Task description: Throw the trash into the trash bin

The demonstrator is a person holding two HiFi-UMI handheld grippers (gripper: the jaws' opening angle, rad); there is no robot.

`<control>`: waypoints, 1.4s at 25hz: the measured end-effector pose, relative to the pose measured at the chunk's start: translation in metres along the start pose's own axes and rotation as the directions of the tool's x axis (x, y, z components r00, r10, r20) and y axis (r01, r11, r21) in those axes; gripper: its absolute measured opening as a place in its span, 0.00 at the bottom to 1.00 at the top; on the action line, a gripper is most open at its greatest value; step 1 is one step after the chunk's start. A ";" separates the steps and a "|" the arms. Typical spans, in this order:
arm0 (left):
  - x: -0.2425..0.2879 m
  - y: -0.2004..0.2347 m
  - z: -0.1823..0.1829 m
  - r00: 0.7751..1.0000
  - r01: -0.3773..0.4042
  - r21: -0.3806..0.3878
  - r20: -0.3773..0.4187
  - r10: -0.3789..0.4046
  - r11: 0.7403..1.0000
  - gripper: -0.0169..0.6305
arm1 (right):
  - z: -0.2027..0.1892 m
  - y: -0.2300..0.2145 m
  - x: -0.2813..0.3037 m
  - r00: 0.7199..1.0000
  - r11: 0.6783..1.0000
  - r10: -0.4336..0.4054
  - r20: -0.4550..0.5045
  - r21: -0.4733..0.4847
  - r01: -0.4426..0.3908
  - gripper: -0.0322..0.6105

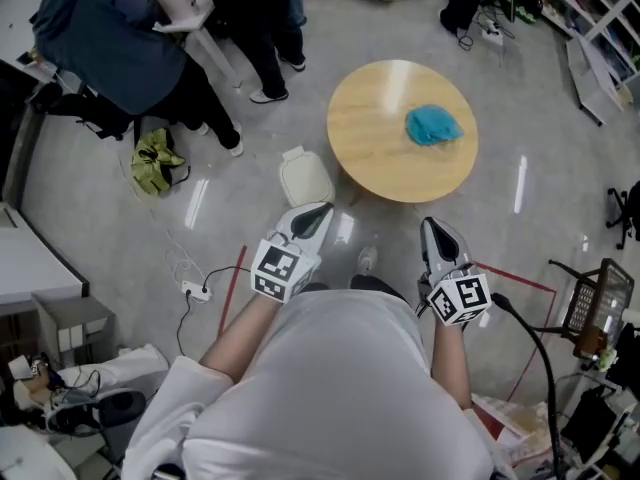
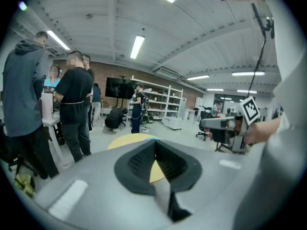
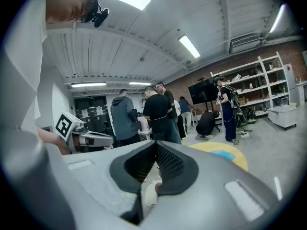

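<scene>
A crumpled blue piece of trash (image 1: 433,125) lies on the round wooden table (image 1: 380,148) ahead of me. It also shows in the right gripper view as the blue trash (image 3: 223,154) on the table (image 3: 237,163). A small white lidded trash bin (image 1: 305,178) stands on the floor by the table's near left edge. My left gripper (image 1: 322,209) hovers just short of the bin, its jaws together and empty (image 2: 155,145). My right gripper (image 1: 430,224) is level with it, short of the table, shut on nothing (image 3: 155,145).
Several people stand at a desk at the far left (image 1: 110,48). A green bag (image 1: 155,160) and a power strip with cable (image 1: 195,290) lie on the floor to the left. A chair (image 1: 600,303) stands at the right. Red tape (image 1: 520,280) marks the floor.
</scene>
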State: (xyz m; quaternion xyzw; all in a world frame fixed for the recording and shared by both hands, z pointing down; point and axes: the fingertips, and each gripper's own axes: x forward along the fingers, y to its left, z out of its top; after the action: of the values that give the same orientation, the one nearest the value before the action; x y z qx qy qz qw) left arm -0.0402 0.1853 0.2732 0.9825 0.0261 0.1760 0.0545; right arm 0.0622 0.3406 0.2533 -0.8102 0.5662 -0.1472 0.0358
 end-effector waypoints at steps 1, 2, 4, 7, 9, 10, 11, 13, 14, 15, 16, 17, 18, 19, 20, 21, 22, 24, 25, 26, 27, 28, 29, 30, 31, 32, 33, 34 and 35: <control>0.006 -0.001 0.000 1.000 -0.011 -0.002 0.001 0.011 1.000 0.03 | 0.000 -0.007 0.004 1.000 1.000 0.013 -0.004 -0.002 -0.013 0.05; 0.011 -0.001 -0.001 1.000 -0.020 -0.005 -0.001 0.020 1.000 0.03 | 0.000 -0.014 0.007 1.000 1.000 0.025 -0.009 -0.005 -0.025 0.05; 0.020 -0.002 -0.003 0.999 -0.041 -0.013 -0.004 0.041 0.999 0.03 | 0.000 -0.025 0.013 0.999 0.999 0.050 -0.019 -0.010 -0.050 0.05; 0.029 -0.004 -0.004 0.997 -0.075 -0.028 -0.011 0.075 0.997 0.03 | 0.000 -0.038 0.020 0.995 0.996 0.091 -0.038 -0.019 -0.091 0.05; 0.034 -0.003 -0.003 0.995 -0.103 -0.037 -0.015 0.103 0.994 0.03 | -0.001 -0.045 0.025 0.991 0.992 0.121 -0.053 -0.024 -0.122 0.05; 0.036 -0.003 -0.002 0.993 -0.118 -0.041 -0.016 0.118 0.992 0.03 | -0.002 -0.049 0.028 0.989 0.990 0.137 -0.061 -0.025 -0.139 0.05; 0.037 -0.002 -0.002 0.991 -0.133 -0.045 -0.018 0.132 0.990 0.03 | -0.002 -0.052 0.031 0.986 0.988 0.153 -0.069 -0.025 -0.155 0.05; 0.041 0.001 -0.003 0.987 -0.160 -0.052 -0.025 0.159 0.986 0.03 | -0.003 -0.057 0.038 0.979 0.982 0.185 -0.083 -0.024 -0.187 0.05; 0.043 0.003 -0.003 0.985 -0.173 -0.056 -0.029 0.171 0.983 0.03 | -0.004 -0.060 0.042 0.976 0.979 0.200 -0.090 -0.024 -0.203 0.05; 0.045 0.004 -0.003 0.983 -0.185 -0.062 -0.031 0.184 0.981 0.03 | -0.005 -0.062 0.046 0.972 0.976 0.214 -0.098 -0.025 -0.217 0.05; 0.047 0.006 -0.003 0.980 -0.197 -0.070 -0.032 0.195 0.978 0.03 | -0.006 -0.064 0.050 0.968 0.973 0.226 -0.106 -0.027 -0.230 0.05; 0.048 0.008 -0.003 0.978 -0.207 -0.079 -0.032 0.205 0.975 0.03 | -0.008 -0.066 0.053 0.965 0.970 0.237 -0.113 -0.029 -0.241 0.05; 0.049 0.010 -0.003 0.976 -0.216 -0.086 -0.034 0.214 0.973 0.03 | -0.009 -0.068 0.057 0.962 0.968 0.245 -0.120 -0.030 -0.250 0.05; 0.050 0.012 -0.003 0.975 -0.224 -0.091 -0.036 0.221 0.970 0.03 | -0.009 -0.069 0.060 0.960 0.966 0.250 -0.124 -0.029 -0.256 0.05; 0.050 0.014 -0.003 0.973 -0.230 -0.094 -0.039 0.227 0.969 0.03 | -0.009 -0.069 0.064 0.959 0.965 0.255 -0.126 -0.026 -0.260 0.05; 0.049 0.017 -0.004 0.972 -0.235 -0.095 -0.042 0.232 0.967 0.03 | -0.009 -0.068 0.067 0.957 0.964 0.259 -0.127 -0.024 -0.264 0.05; 0.047 0.020 -0.004 0.971 -0.240 -0.096 -0.046 0.236 0.966 0.03 | -0.008 -0.067 0.070 0.956 0.963 0.263 -0.128 -0.021 -0.268 0.05; 0.044 0.028 -0.005 0.968 -0.249 -0.099 -0.052 0.245 0.963 0.03 | -0.008 -0.062 0.078 0.953 0.961 0.272 -0.133 -0.019 -0.277 0.05; 0.042 0.032 -0.005 0.967 -0.253 -0.100 -0.053 0.249 0.962 0.03 | -0.008 -0.060 0.082 0.951 0.959 0.277 -0.136 -0.018 -0.282 0.05; 0.041 0.037 -0.006 0.966 -0.257 -0.101 -0.054 0.252 0.961 0.03 | -0.008 -0.056 0.087 0.949 0.958 0.281 -0.140 -0.019 -0.287 0.05; 0.039 0.043 -0.007 0.965 -0.259 -0.103 -0.056 0.255 0.960 0.03 | -0.009 -0.053 0.091 0.948 0.957 0.284 -0.143 -0.021 -0.290 0.05; 0.038 0.048 -0.010 0.965 -0.262 -0.106 -0.058 0.257 0.959 0.03 | -0.010 -0.051 0.095 0.947 0.956 0.285 -0.146 -0.024 -0.292 0.05; 0.037 0.054 -0.013 0.964 -0.264 -0.110 -0.061 0.259 0.958 0.03 | -0.011 -0.048 0.099 0.948 0.957 0.283 -0.148 -0.027 -0.290 0.05; 0.035 0.059 -0.016 0.964 -0.266 -0.114 -0.063 0.260 0.957 0.03 | -0.012 -0.046 0.103 0.949 0.958 0.279 -0.148 -0.027 -0.286 0.05; 0.033 0.065 -0.019 0.963 -0.266 -0.117 -0.066 0.260 0.957 0.03 | -0.014 -0.043 0.106 0.951 0.960 0.273 -0.148 -0.025 -0.280 0.05; 0.032 0.070 -0.022 0.964 -0.265 -0.119 -0.069 0.258 0.957 0.03 | -0.015 -0.041 0.111 0.953 0.962 0.267 -0.147 -0.020 -0.272 0.05; 0.031 0.077 -0.024 0.964 -0.262 -0.118 -0.072 0.255 0.958 0.03 | -0.016 -0.037 0.116 0.954 0.964 0.260 -0.146 -0.015 -0.265 0.05; 0.030 0.084 -0.025 0.965 -0.258 -0.114 -0.076 0.250 0.959 0.03 | -0.017 -0.034 0.121 0.956 0.966 0.255 -0.146 -0.011 -0.259 0.05; 0.030 0.091 -0.027 0.966 -0.253 -0.109 -0.080 0.245 0.961 0.03 | -0.018 -0.030 0.127 0.957 0.967 0.251 -0.148 -0.007 -0.255 0.05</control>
State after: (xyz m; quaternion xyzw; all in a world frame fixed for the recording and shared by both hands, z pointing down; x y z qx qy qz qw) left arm -0.0187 0.0999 0.3189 0.9666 -0.1064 0.2152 0.0892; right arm 0.1243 0.2354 0.3026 -0.7186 0.6681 -0.1929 0.0022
